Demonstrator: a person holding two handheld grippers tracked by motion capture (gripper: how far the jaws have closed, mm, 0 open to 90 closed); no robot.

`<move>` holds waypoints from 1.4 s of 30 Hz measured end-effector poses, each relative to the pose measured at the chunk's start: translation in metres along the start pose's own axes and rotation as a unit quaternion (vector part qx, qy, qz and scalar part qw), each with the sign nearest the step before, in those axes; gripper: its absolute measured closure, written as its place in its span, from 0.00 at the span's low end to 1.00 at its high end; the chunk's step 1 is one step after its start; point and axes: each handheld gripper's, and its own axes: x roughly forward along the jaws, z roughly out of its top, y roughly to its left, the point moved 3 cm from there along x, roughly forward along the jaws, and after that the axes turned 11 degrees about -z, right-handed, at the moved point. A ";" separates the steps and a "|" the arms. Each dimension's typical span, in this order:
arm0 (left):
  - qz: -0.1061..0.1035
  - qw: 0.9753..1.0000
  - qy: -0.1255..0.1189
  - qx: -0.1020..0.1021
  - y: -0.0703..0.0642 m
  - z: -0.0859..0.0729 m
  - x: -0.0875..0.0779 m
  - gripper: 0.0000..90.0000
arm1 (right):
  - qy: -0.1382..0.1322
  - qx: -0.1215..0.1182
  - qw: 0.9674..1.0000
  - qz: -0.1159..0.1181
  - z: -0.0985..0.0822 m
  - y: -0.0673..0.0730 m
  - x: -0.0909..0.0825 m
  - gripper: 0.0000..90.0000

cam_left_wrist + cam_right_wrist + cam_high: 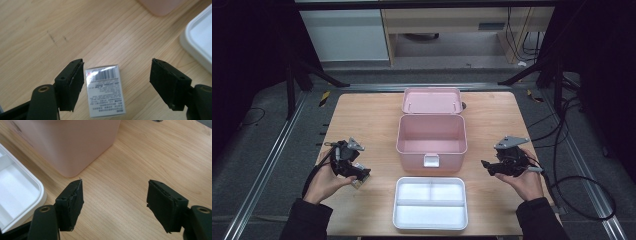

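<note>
High view: left gripper [360, 176] is held low near the left edge of the table [362, 112], forearm coming in from the near edge, wrist angled so the jaws point toward the white divided tray [430, 220] at the near-middle edge. A small printed carton [360, 180] lies on the wood just under its tip. Right gripper [485, 165] sits near the right edge, hand cupped beneath it, jaws pointing level toward the open pink storage box [431, 148] at the table's centre, whose lid [432, 100] rests behind it by the far edge. Left gripper view: jaws spread wide, carton [105, 91] flat on the table between them, barcode face up; neither pad presses on it, though the left pad stands just beside its long side. Judged: light, thin cardboard, likely to dent under a hard squeeze, glossy so possibly slippery; best taken across the narrow width on the two long sides, near mid-length, with gentle closure. Tray corner [200, 42] lies off to the right. Right gripper view: jaws spread, nothing between them but bare wood; pink box wall [72, 142] ahead-left, tray rim [37, 192] at left.
</note>
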 end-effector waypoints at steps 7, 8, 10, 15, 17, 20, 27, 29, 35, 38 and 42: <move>0.005 1.000 0.020 -0.023 0.013 -0.010 0.009 0.29 | 0.010 -0.007 1.000 0.003 -0.008 -0.001 0.003 0.30; 0.002 0.999 0.023 -0.025 0.015 -0.012 0.010 0.28 | 0.012 -0.005 1.000 0.003 -0.008 -0.001 0.003 0.30; -0.002 0.999 0.027 -0.027 0.017 -0.013 0.012 0.28 | 0.014 -0.003 1.000 0.003 -0.009 -0.002 0.003 0.30; -0.004 0.998 0.049 -0.034 0.020 -0.016 0.019 0.28 | 0.016 -0.006 1.000 0.005 -0.009 -0.001 0.004 0.30; -0.004 0.998 0.057 -0.039 0.021 -0.017 0.022 0.28 | 0.019 -0.006 1.000 0.006 -0.010 -0.002 0.005 0.30; -0.010 0.997 0.069 -0.044 0.022 -0.019 0.028 0.28 | 0.024 -0.008 1.000 0.008 -0.012 -0.001 0.006 0.29; -0.021 0.994 0.100 -0.046 0.025 -0.020 0.040 0.33 | 0.030 -0.014 0.999 0.009 -0.014 0.000 0.008 0.29; -0.023 0.993 0.105 -0.047 0.025 -0.020 0.043 0.36 | 0.029 -0.013 0.999 0.012 -0.014 0.000 0.008 0.29; -0.035 0.991 0.119 -0.042 0.026 -0.021 0.048 0.47 | 0.031 -0.016 0.999 0.013 -0.014 0.000 0.009 0.29; -0.031 0.991 0.126 -0.039 0.025 -0.020 0.047 0.49 | 0.032 -0.017 0.999 0.012 -0.015 0.001 0.009 0.29; -0.038 0.992 0.117 -0.032 0.019 -0.014 0.039 0.49 | 0.033 -0.017 0.999 0.012 -0.015 0.000 0.009 0.29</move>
